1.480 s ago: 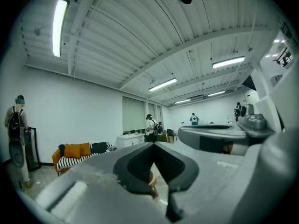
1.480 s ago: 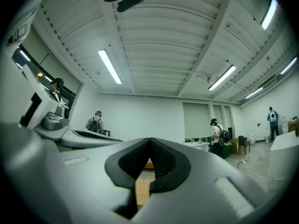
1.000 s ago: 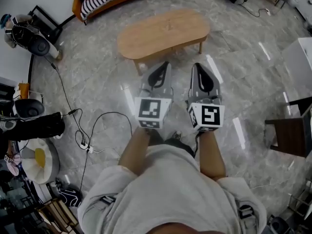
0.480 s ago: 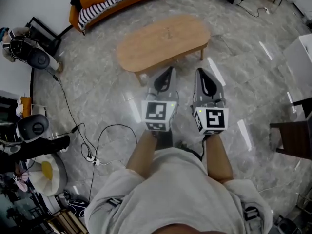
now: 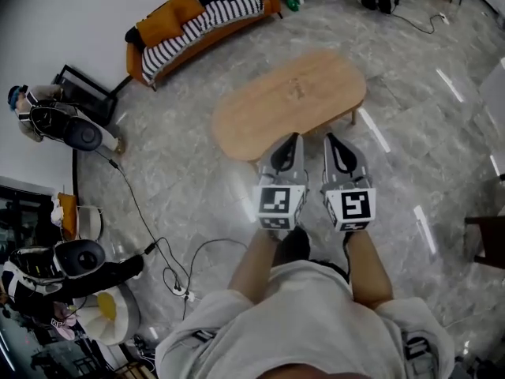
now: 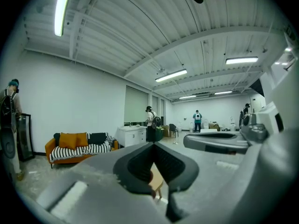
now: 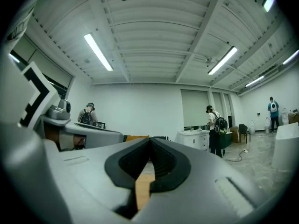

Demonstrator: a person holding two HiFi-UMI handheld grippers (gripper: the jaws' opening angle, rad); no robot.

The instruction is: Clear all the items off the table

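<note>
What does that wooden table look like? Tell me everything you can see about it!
The table is a long oval with rounded ends, and its top is smooth light wood. It stands level on the shiny grey floor on short wooden legs; one shows at its right end. The top looks bare but for a faint mark near the middle, too small to tell. The shut left gripper and right gripper point at its near edge.
</note>
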